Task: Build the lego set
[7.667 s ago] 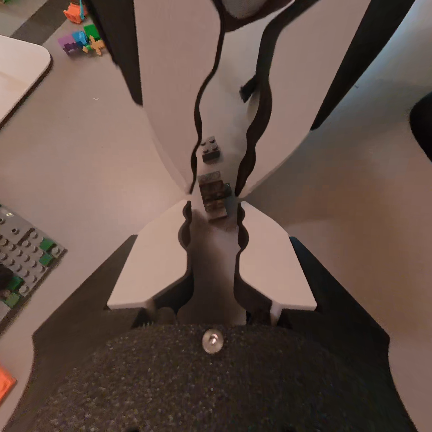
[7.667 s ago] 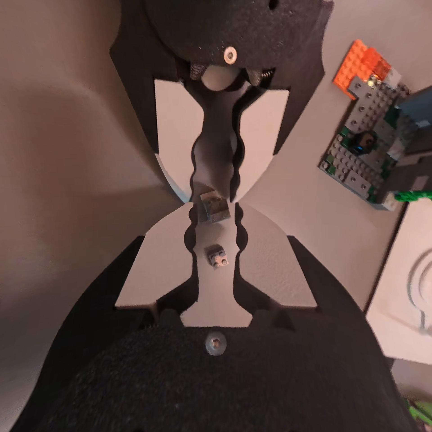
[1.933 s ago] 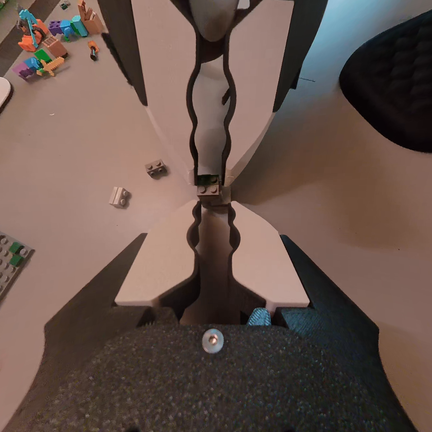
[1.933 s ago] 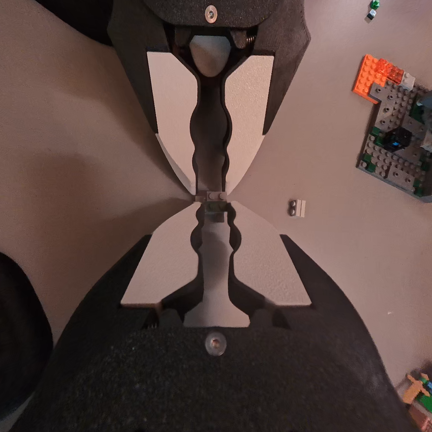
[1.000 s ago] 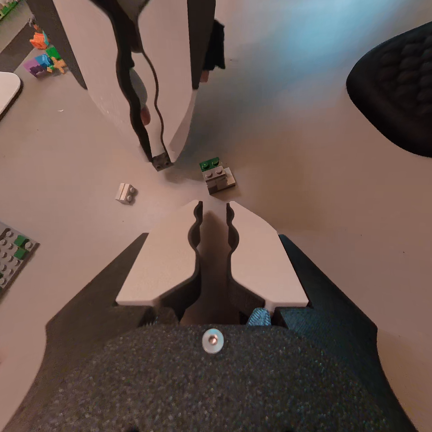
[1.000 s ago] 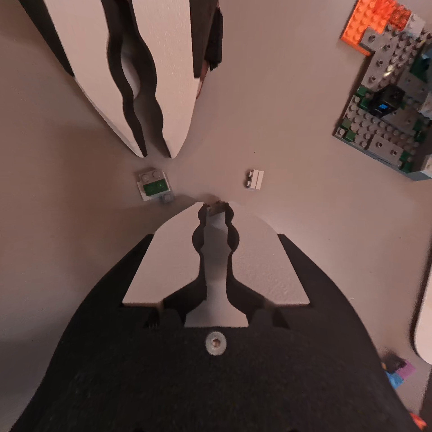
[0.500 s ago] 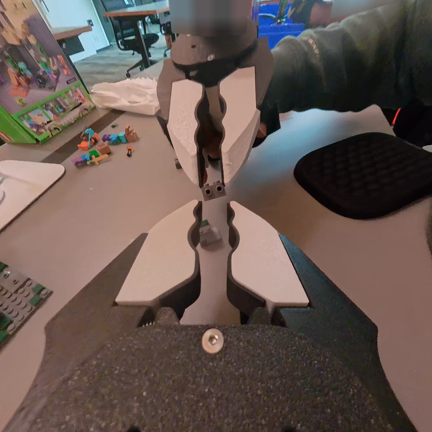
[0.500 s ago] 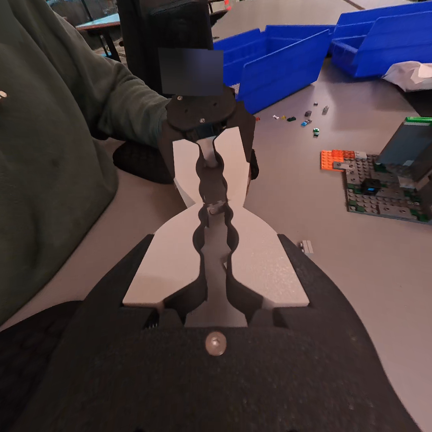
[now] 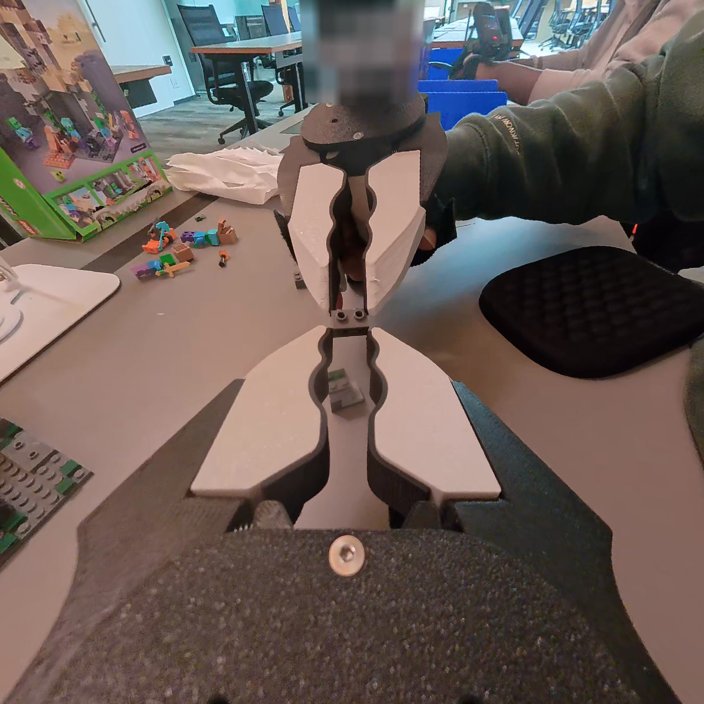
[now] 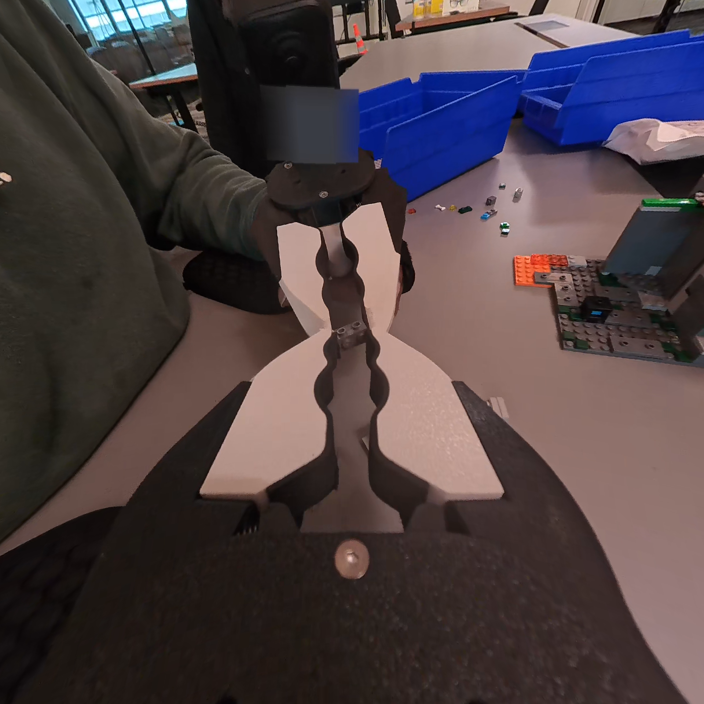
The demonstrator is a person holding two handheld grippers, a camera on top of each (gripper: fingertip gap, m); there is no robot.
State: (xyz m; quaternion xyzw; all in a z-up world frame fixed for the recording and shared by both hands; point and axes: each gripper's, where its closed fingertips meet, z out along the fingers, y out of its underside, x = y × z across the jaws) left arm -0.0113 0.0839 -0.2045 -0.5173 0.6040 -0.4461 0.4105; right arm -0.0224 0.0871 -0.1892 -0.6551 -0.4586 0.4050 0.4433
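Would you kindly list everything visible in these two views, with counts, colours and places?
brick: one, dark grey, held aloft, centre
small assembly: one, grey and green, on the table under the left tool
baseplate build: one, grey with orange plates, table's right
bins: several, blue, far side
set box: one, green, far left
loose pieces: many, mixed colours, beside the box; more near the bins
pad: one, black, near the right tool
bag: one, white, crumpled, behind the pieces
left tool: white, tips at the brick, grip unclear
right tool: white, shut on the brick
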